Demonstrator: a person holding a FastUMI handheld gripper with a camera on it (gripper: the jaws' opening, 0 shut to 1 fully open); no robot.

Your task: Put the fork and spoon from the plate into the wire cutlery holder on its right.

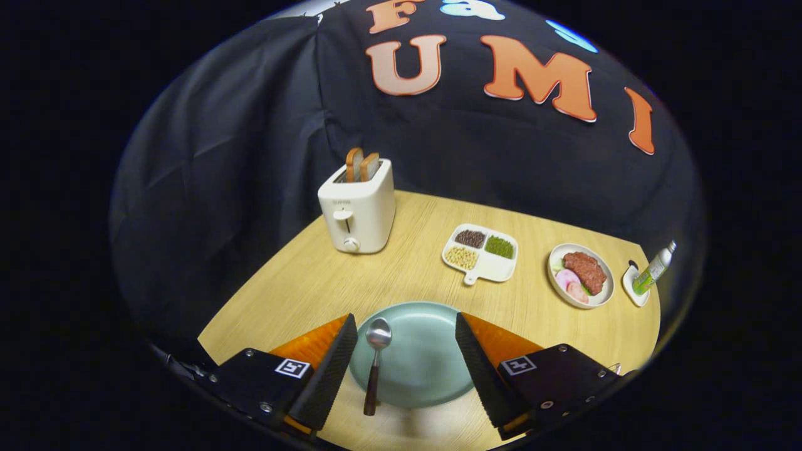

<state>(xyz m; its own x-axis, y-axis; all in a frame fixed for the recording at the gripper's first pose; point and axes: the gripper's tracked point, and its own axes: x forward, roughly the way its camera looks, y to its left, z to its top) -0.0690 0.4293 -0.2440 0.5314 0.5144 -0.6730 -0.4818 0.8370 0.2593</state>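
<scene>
Gripper view: gripper (406, 326) above the teal plate (432, 369), fingers spread wide and grasping nothing; spoon (376, 363) between them, nearer the left finger, bowl resting on the plate, dark handle overhanging the near rim; fork and wire cutlery holder not made out here. Beyond the fingers: toaster (357, 210), divided dish (481, 254) of beans, plate of meat (581, 274), green bottle (651, 269). Judgement: spoon not yet lifted; its transfer remains.

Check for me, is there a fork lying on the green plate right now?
No, the green plate holds a spoon between the open gripper fingers, and I see no fork on it.
</scene>
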